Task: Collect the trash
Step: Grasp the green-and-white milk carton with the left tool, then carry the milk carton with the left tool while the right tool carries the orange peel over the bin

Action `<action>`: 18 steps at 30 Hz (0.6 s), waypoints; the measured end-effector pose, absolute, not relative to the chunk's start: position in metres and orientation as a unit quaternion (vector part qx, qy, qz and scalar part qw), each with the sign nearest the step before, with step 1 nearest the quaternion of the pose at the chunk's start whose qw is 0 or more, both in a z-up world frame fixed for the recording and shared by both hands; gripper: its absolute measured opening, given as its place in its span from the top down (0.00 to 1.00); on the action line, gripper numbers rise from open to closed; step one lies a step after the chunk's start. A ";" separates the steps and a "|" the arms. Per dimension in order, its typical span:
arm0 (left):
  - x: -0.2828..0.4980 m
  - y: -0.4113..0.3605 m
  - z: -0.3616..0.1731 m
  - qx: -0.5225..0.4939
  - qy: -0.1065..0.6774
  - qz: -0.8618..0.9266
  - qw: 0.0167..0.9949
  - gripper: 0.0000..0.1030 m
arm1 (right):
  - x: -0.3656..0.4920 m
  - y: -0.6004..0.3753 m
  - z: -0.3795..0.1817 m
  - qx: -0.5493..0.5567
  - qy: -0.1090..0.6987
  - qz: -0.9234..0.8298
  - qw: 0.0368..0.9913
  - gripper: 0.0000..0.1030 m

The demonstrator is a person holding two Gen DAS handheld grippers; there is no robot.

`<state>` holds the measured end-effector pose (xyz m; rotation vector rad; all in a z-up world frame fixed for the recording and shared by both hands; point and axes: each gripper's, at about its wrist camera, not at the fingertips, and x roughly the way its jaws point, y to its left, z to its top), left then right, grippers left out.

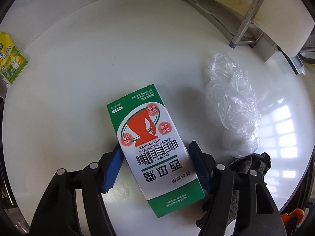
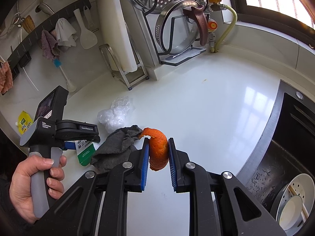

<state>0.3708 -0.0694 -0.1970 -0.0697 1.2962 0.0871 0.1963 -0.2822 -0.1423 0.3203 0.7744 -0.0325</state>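
Observation:
A green and white medicine box (image 1: 155, 153) lies flat on the white counter (image 1: 98, 49). My left gripper (image 1: 155, 147) points down over it, and its blue pads (image 1: 113, 167) lie against the box's two long sides. The right wrist view shows that gripper (image 2: 65, 135) in a person's hand (image 2: 35, 181), with the box (image 2: 85, 151) under it. My right gripper (image 2: 157, 139) is shut on a curled orange peel (image 2: 157, 153), held above the counter. A crumpled clear plastic bag (image 1: 232, 106) lies right of the box.
A grey rag (image 2: 118, 143) lies between the two grippers, against the plastic bag (image 2: 116, 114). A yellow packet (image 1: 11, 59) sits at the counter's left edge. A cutting board in a metal stand (image 1: 246, 9) is behind. The sink (image 2: 275, 137) with dishes is at the right.

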 end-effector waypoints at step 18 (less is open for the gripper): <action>0.278 -0.058 -0.124 0.060 0.468 -0.019 0.882 0.44 | 0.167 -0.264 -0.134 0.153 0.397 -0.002 0.905 0.82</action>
